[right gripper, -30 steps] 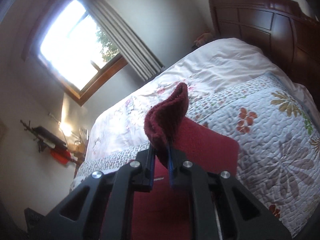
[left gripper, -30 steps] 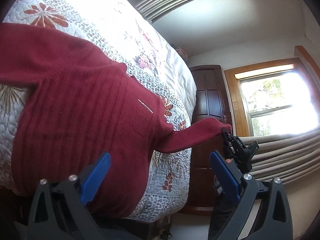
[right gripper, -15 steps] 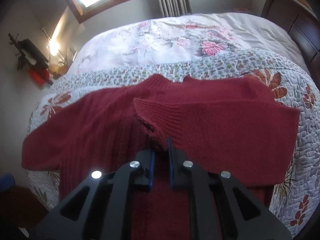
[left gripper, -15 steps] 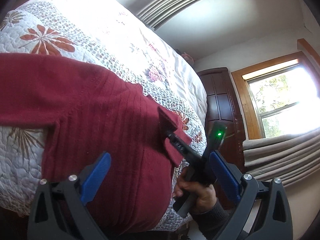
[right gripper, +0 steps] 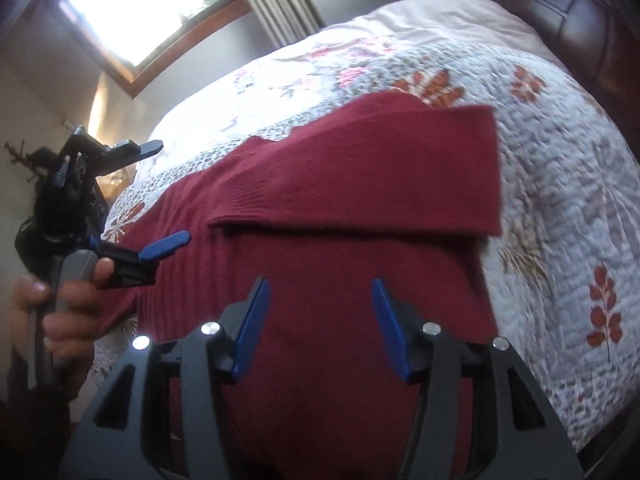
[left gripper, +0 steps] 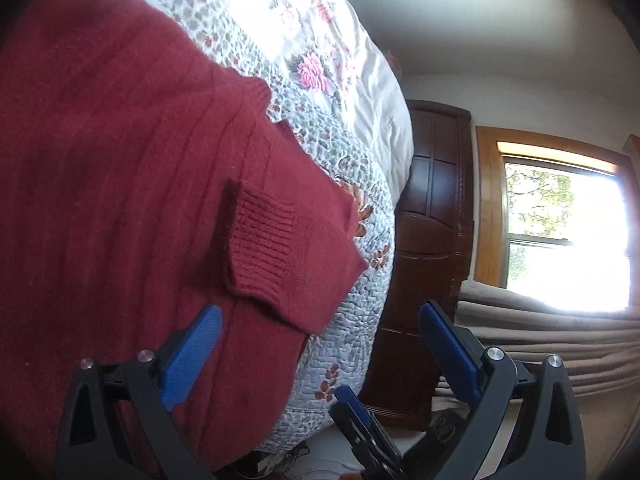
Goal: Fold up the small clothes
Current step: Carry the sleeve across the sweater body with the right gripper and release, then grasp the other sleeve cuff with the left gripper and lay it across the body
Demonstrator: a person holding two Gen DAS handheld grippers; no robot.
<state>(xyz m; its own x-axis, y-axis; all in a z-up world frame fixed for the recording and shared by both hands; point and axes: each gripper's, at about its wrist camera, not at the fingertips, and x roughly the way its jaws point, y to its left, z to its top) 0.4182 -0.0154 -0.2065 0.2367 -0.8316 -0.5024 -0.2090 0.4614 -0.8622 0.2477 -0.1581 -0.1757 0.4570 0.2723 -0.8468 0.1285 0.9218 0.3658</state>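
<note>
Sweater (right gripper: pixel 340 208) lies on the quilted bed (right gripper: pixel 560 184), one sleeve (left gripper: pixel 288 248) folded across it. Both tools gape empty: left tool (left gripper: pixel 320 344), right tool (right gripper: pixel 320 320).

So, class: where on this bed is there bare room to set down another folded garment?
Free quilt lies right of the red sweater, toward the dark headboard, and beyond its collar near the window. The near edge is crowded: sweater and both open grippers.

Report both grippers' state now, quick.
Left gripper: open, holding nothing.
Right gripper: open, empty, over the red sweater.
</note>
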